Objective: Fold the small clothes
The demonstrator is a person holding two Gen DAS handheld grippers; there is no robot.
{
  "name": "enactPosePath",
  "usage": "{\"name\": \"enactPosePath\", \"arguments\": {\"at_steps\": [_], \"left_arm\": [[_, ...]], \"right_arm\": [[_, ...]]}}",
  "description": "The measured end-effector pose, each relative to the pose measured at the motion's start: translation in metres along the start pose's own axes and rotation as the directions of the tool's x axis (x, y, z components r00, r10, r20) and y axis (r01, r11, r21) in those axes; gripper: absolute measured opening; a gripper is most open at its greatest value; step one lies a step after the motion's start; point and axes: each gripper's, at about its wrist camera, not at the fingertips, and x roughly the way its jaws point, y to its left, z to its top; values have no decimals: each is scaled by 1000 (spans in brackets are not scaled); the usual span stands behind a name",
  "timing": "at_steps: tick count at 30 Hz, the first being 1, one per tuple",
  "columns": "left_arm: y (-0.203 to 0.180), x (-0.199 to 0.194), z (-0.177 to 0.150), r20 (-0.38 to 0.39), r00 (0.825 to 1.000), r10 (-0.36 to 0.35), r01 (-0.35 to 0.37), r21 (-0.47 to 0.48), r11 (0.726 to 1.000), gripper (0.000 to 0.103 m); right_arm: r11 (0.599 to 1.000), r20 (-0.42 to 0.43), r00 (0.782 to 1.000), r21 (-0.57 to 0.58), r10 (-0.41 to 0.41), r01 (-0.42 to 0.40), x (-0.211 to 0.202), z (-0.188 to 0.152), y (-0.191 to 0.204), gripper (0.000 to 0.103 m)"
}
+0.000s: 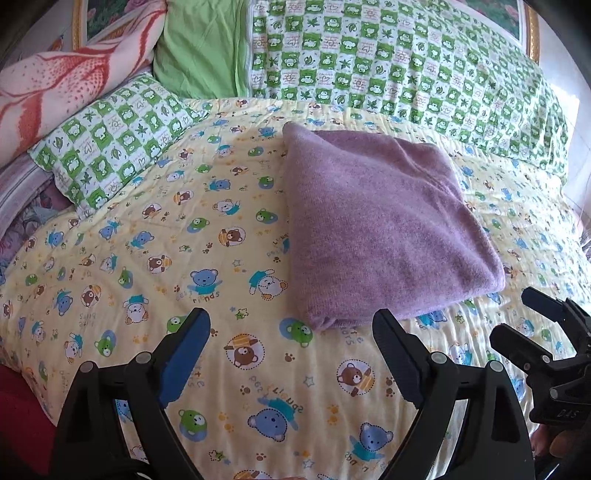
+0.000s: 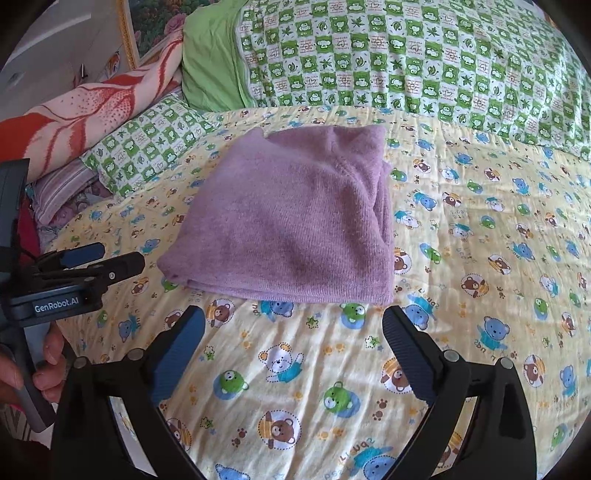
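Note:
A purple knitted garment (image 1: 384, 225) lies folded into a thick rectangle on the yellow bear-print bedspread (image 1: 147, 258). It also shows in the right wrist view (image 2: 291, 218). My left gripper (image 1: 291, 325) is open and empty, just short of the garment's near corner. My right gripper (image 2: 293, 325) is open and empty, just short of the garment's near edge. The right gripper shows at the right edge of the left wrist view (image 1: 524, 314), and the left gripper at the left edge of the right wrist view (image 2: 118, 256).
A green checked quilt (image 1: 406, 66) lies across the back of the bed. A green checked pillow (image 1: 107, 147) and a pink and orange blanket (image 1: 62, 81) sit at the back left. A gold picture frame (image 2: 127, 33) stands behind them.

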Motion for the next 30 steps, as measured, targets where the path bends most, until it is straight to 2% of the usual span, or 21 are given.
{"name": "enactPosePath", "arguments": {"at_steps": [6,30], "left_arm": [[-4,2,-1,8,1000,14,-14,30,999,91],[-3,15,2,-19,999,25,-25,28,999,96]], "right_arm": [[1000,3,1000,-23,-2,2,7,2,1,97],[1000,-10,1000,-8,9,-9,19,7,-7,98]]}}
